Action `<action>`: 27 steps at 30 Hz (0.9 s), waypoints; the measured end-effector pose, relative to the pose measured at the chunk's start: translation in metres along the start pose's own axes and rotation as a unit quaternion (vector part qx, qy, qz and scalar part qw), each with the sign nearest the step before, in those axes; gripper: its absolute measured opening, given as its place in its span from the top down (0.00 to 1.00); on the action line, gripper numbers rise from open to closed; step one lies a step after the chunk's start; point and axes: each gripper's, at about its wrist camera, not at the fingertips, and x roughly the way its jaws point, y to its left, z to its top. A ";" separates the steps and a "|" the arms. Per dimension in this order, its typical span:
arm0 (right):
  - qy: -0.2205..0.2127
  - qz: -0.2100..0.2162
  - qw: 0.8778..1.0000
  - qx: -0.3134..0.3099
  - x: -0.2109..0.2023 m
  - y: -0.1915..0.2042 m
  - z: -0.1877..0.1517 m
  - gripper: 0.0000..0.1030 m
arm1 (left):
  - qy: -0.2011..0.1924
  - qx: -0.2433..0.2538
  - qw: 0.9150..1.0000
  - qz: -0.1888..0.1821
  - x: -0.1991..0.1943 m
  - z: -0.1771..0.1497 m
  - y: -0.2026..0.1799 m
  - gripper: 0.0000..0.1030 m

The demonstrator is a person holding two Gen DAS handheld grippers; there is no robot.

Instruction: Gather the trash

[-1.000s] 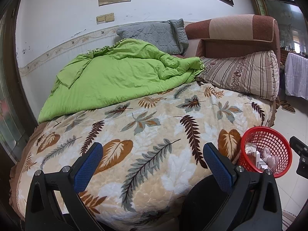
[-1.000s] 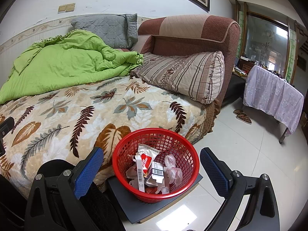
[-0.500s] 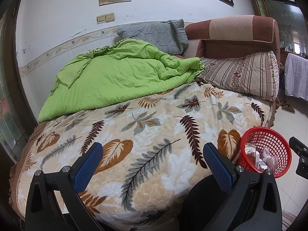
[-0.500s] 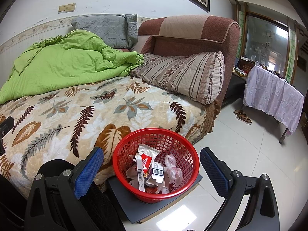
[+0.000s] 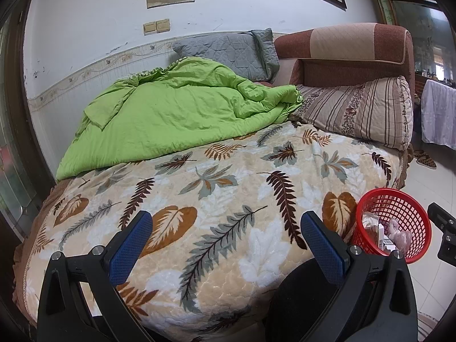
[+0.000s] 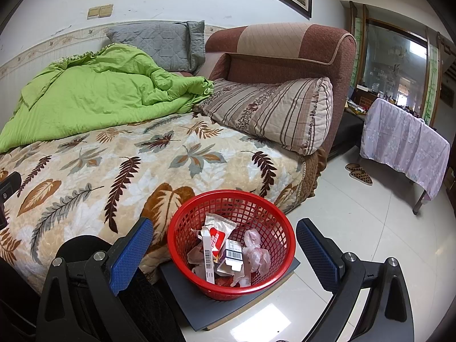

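The right hand-held gripper (image 6: 223, 252) hangs with blue pads wide apart and empty, framing the round red plastic mesh basket (image 6: 182, 252). The basket stands on a dark flat board (image 6: 196, 302) beside the bed, probably so trash drops straight in. Crumpled wrappers (image 6: 219, 235) and a barcoded carton (image 6: 233, 255) lie inside; their print is unreadable. The left hand-held gripper (image 5: 226, 252), likewise apart, faces the leaf-patterned bedspread (image 5: 228, 188), with the basket at four o'clock.

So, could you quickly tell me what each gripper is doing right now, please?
Left gripper: open, holding nothing, over the bed.
Right gripper: open, holding nothing, above the red basket of trash.
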 end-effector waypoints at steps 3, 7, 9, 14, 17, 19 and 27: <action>0.000 0.000 1.000 0.000 0.000 0.000 0.000 0.01 | 0.000 -0.001 1.000 0.000 0.000 0.000 0.000 0.00; 0.000 -0.001 1.000 0.000 -0.001 0.000 0.000 0.01 | 0.001 -0.001 1.000 0.000 0.001 0.000 0.001 0.00; 0.000 0.000 1.000 -0.001 -0.001 0.001 0.000 0.01 | 0.001 -0.001 1.000 0.000 0.001 0.000 0.002 0.00; -0.003 0.005 1.000 -0.009 0.000 0.009 0.003 0.01 | 0.002 -0.002 1.000 0.000 0.001 -0.001 0.002 0.00; -0.006 0.008 1.000 -0.014 0.001 0.012 0.005 0.01 | 0.003 -0.004 1.000 0.002 0.000 -0.002 0.001 0.00; -0.007 0.010 1.000 -0.017 0.003 0.014 0.007 0.01 | 0.005 -0.007 1.000 0.003 0.001 -0.003 0.003 0.00; -0.021 0.048 0.998 -0.034 0.018 0.043 0.036 0.01 | 0.023 -0.034 0.999 0.019 0.015 -0.007 0.024 0.00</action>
